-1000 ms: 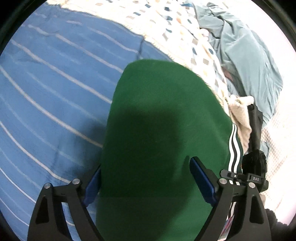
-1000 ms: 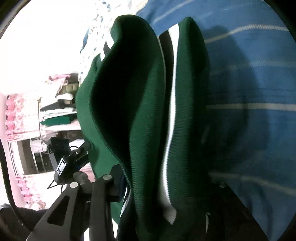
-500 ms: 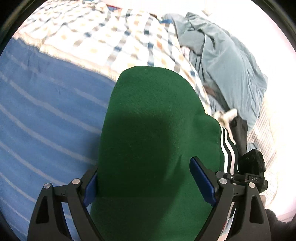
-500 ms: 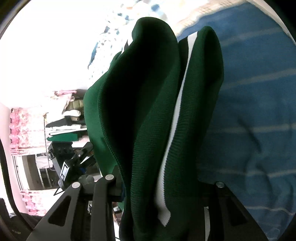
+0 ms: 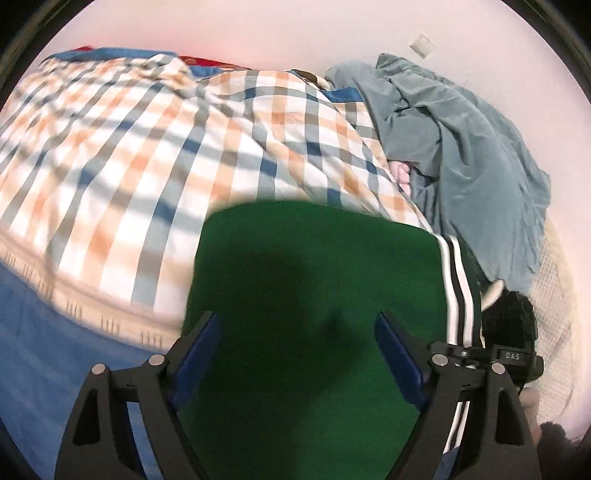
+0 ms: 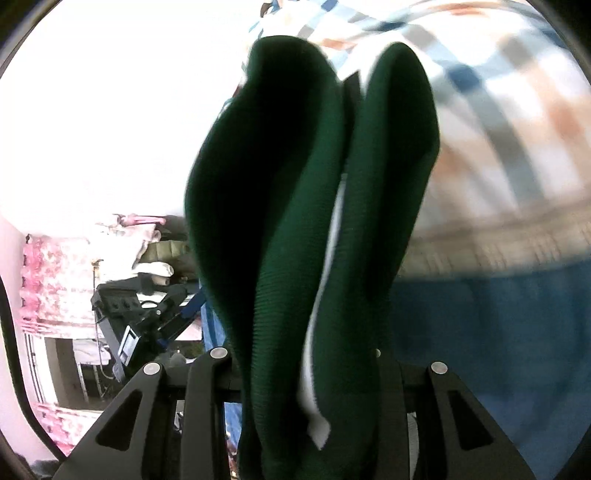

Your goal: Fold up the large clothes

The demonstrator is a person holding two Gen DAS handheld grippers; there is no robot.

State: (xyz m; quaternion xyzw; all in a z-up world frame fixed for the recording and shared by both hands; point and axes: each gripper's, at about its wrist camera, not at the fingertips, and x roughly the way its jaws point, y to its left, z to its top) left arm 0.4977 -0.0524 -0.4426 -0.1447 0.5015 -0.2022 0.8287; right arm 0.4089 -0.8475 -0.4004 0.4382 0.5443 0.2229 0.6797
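left wrist view first: the left gripper (image 5: pixel 295 354) has its blue pads (image 5: pixel 397 358) standing wide on either side of a broad fold of the green garment (image 5: pixel 314 295), and the jaws are closing a little; the cloth lies between them, but whether the pads press on it cannot be told. from the right wrist, the right gripper (image 6: pixel 306 373) is clamped on a thick bunch of the same garment (image 6: pixel 288 229), several knit layers with a white stripe (image 6: pixel 314 417) squeezed between its fingers and rising in two soft humps.

so the garment hangs in the air between the two tools, above the bed. just past its far edge lies a checked quilt (image 5: pixel 155 147), then a crumpled grey-blue sheet (image 5: pixel 461 147) toward the wall (image 5: pixel 258 33); a blue bedcover (image 5: pixel 33 350) runs below and to the left.

the knit looks thick, limp and fairly weighty – it will sag and slide under its own weight rather than keep a crease, so a hold on the bunched edges or the striped hem seems safest, with all layers caught together.

open room looks best over the flat blue cover. the quilt's ridge and the sheet pile would likely snag or tilt a fold – better kept clear of.
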